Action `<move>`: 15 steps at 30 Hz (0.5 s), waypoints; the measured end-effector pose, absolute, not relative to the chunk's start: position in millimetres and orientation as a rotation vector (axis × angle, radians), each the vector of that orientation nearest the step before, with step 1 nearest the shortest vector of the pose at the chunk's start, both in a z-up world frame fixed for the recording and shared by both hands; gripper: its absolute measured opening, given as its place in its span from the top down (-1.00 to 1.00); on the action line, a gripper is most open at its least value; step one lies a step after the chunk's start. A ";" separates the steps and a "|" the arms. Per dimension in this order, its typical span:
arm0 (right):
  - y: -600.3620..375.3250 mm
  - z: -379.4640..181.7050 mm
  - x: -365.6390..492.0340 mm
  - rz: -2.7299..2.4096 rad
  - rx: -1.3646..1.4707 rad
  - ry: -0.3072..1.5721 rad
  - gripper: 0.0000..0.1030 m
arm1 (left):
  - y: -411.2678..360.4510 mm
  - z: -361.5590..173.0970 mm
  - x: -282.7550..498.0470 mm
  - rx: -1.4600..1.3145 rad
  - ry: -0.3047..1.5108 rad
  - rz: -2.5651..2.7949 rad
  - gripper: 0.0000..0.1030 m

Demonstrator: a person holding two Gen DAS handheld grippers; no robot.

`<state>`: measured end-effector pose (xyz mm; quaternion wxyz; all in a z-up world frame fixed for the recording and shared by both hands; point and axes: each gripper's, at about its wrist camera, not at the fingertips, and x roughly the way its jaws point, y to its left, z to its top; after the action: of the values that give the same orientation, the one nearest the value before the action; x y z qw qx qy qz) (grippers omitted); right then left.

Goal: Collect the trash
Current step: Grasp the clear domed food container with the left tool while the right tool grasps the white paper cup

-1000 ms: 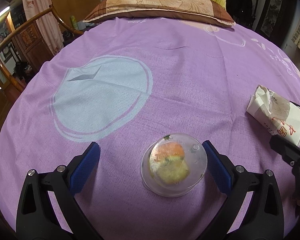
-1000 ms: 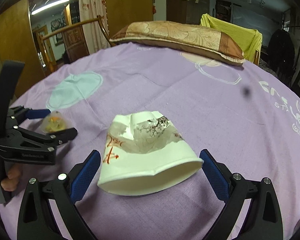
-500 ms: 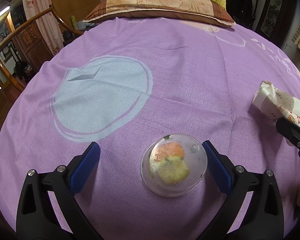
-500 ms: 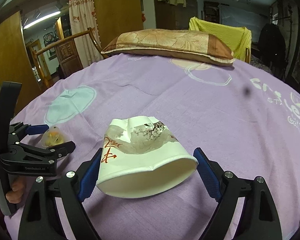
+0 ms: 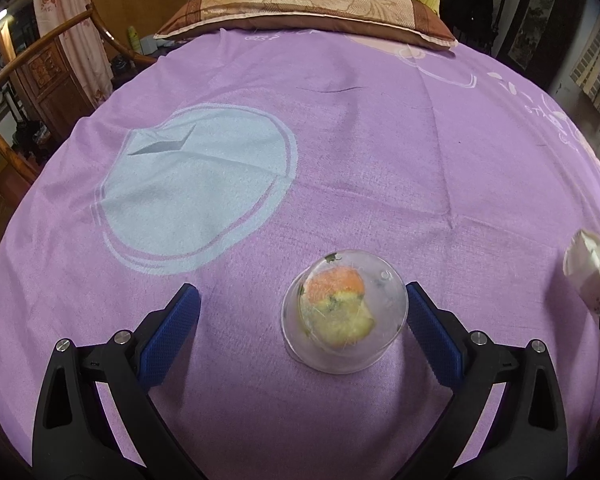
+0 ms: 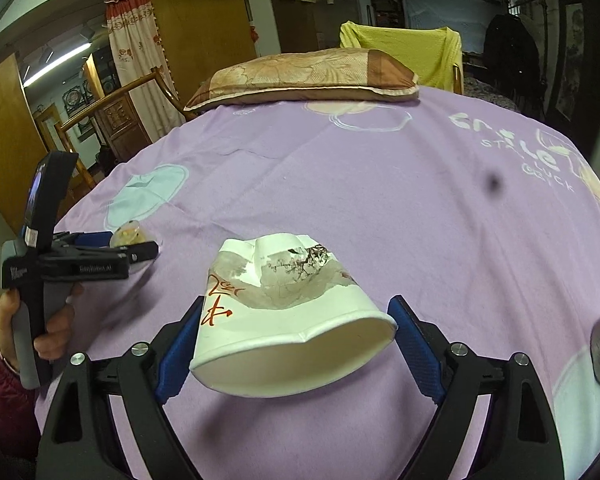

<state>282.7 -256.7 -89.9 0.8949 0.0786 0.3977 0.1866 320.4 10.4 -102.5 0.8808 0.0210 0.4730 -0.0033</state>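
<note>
Lifted since a second ago, the crumpled white paper cup with red and black ink printing [image 6: 288,312] now hangs above the purple bedsheet [image 6: 380,200], pinched between the blue pads of the right gripper [image 6: 296,346], which has narrowed onto its flattened rim. Its open mouth faces the camera; the inside is in shadow and I cannot tell what, if anything, it contains. In the left wrist view only the cup's dented base [image 5: 588,276] shows at the right edge, the rest cut off.

Unmoved, the clear plastic dome-shaped cup [image 5: 345,312] lies on the sheet with orange and yellow-green food scraps inside, smeared against its wall. It sits between the spread fingers of the left gripper [image 5: 302,318], close to the right pad and well apart from the left one. From the right wrist view that clear cup [image 6: 129,233] is mostly hidden behind the left gripper's black finger.

A brown patterned pillow [image 5: 312,4] lies at the far end of the bed.
</note>
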 end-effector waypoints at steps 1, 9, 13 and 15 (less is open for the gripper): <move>-258.5 -90.2 280.5 0.386 0.166 0.826 -0.71 | 11.6 -101.9 319.5 0.034 0.984 -0.011 -0.89; -259.7 -92.8 282.5 0.390 0.176 0.846 -0.71 | 11.2 -98.6 314.7 0.019 0.963 -0.031 -0.65; -259.1 -93.0 280.7 0.386 0.175 0.846 -0.71 | 4.8 -97.8 313.7 0.041 0.955 -0.059 -0.43; -259.3 -92.5 279.6 0.381 0.176 0.842 -0.71 | 1.9 -96.8 312.5 0.048 0.947 -0.079 -0.16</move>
<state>279.6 -259.3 -92.5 0.8914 0.0849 0.4057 0.1835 312.5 1.9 -96.8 0.8889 0.0231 0.4559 -0.0382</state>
